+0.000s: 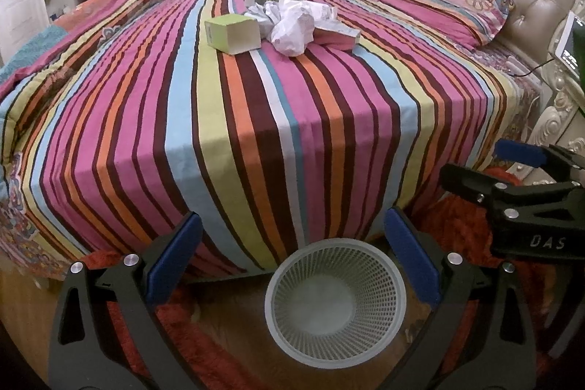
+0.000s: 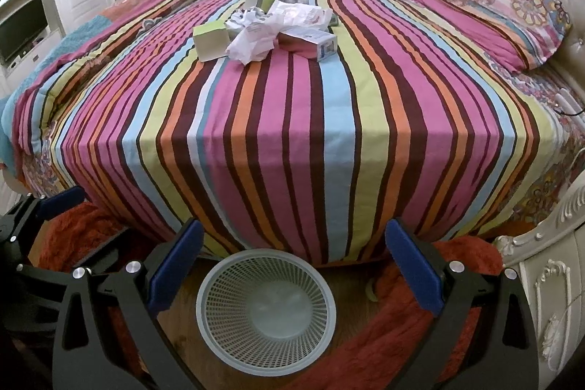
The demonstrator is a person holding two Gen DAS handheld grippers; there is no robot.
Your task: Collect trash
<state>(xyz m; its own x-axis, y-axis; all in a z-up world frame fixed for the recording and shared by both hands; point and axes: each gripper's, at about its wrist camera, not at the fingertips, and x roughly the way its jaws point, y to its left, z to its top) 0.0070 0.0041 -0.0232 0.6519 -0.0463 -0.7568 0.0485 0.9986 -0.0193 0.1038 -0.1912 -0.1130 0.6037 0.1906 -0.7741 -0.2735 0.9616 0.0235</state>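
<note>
A basket [image 1: 335, 300] stands on the floor between the left gripper's [image 1: 292, 265] jaws, before the bed [image 1: 256, 134]. Far ahead on the bed lies the trash — crumpled paper [image 1: 292, 26], a box [image 1: 234, 33] left of it, another box [image 1: 338, 33] right.

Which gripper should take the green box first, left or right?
Left, marginally. Both the left gripper and right gripper hang open and empty above the basket. The green box sits at the left edge of the trash pile, so the left approaches without crossing it.
</note>
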